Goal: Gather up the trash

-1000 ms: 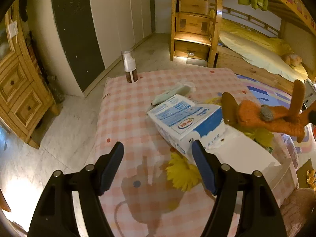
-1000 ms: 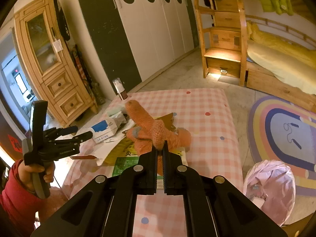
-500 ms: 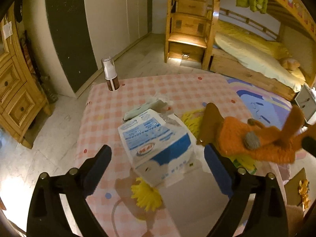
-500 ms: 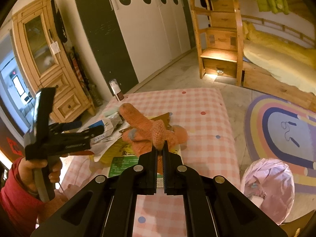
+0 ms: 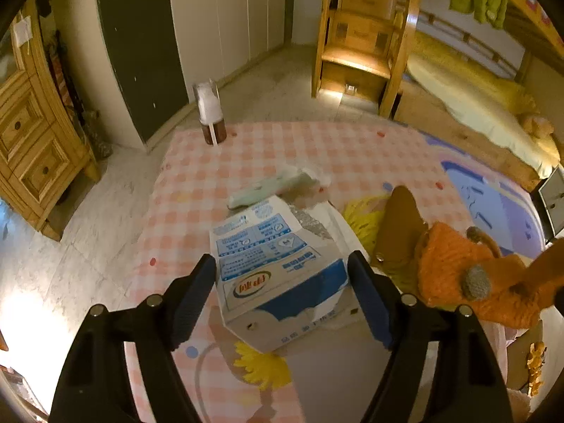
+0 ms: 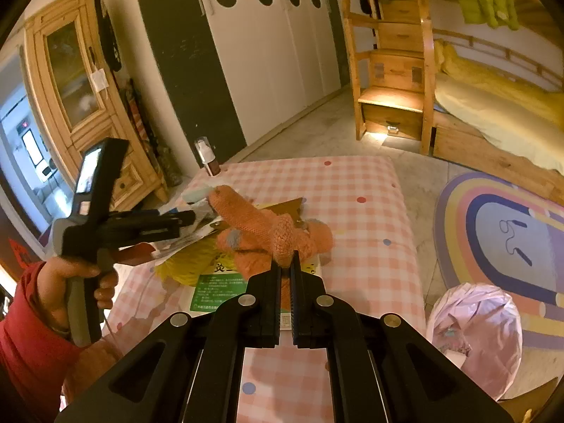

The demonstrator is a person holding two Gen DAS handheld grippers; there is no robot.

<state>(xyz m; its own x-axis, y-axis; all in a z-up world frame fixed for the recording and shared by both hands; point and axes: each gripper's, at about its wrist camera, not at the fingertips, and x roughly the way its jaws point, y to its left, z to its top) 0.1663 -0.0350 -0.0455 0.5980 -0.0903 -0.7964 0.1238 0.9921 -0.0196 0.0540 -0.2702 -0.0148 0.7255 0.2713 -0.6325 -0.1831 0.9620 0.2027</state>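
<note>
A blue and white milk carton lies on its side on the pink checked table. My left gripper is open, its jaws standing on either side of the carton. My right gripper is shut on an orange knitted glove and holds it above the table; the glove also shows at the right of the left wrist view. A pale green wrapper and crumpled paper lie behind the carton. A green and yellow packet lies under the glove.
A brown pump bottle stands at the table's far left corner. A pink trash bag sits on the floor right of the table. A wooden cabinet stands left, bunk bed stairs behind.
My left gripper has moved forward and lower, so its open jaws now straddle the milk carton. My right gripper keeps hold of the glove, almost still.
</note>
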